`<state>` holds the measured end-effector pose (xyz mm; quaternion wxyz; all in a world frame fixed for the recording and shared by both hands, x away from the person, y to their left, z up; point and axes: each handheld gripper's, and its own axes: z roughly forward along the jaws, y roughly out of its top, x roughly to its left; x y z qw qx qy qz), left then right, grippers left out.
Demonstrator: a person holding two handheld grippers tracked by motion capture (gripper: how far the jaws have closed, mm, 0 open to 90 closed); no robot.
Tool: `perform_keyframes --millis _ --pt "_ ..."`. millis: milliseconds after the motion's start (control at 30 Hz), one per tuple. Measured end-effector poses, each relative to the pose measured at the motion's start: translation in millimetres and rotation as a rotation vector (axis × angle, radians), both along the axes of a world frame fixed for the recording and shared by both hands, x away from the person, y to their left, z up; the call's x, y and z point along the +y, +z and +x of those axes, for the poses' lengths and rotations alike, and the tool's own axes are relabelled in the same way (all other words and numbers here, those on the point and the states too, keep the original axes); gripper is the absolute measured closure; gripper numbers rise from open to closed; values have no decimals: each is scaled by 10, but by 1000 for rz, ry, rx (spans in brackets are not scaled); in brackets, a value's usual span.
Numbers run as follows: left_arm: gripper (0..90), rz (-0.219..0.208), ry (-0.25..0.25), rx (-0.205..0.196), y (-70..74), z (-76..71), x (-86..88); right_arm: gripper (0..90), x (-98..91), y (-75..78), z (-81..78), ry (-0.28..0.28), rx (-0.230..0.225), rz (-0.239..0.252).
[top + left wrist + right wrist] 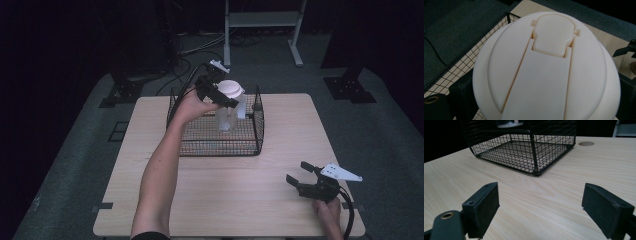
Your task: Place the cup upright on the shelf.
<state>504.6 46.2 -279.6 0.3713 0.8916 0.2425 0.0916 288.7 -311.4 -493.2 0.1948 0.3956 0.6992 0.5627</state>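
We read no text, label, brand, number or sign on anything in these views.

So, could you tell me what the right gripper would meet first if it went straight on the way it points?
Probably the black wire basket: the right gripper, open, points across bare table at its near corner.

Smooth matt cream plastic lid (549, 72), black wire-mesh basket (529, 152), pale wood-grain table (549, 202).
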Motion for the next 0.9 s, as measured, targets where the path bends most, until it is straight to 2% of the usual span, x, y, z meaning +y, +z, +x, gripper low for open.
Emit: perform_keyframes --millis 167,200,300,333,433,467,900 --pt "49 9 14 12 -123 46 12 135 -9 -1 1 -1 -3 14" --pt "49 15 30 19 -191 68 16 135 -8 -1 0 -1 -4 13" --pt "49 9 40 26 -259 83 17 134 -5 -1 -2 1 0 14" --pt "49 11 46 32 -331 99 9 134 -6 -1 -1 0 0 15" --pt "49 21 53 32 -380 111 -1 134 -6 -1 -2 0 1 17" --pt "49 24 57 39 -437 123 -12 134 -9 -1 -2 1 -1 13" --pt "49 28 90 15 -667 156 -47 134 -24 1 -5 2 -2 25"
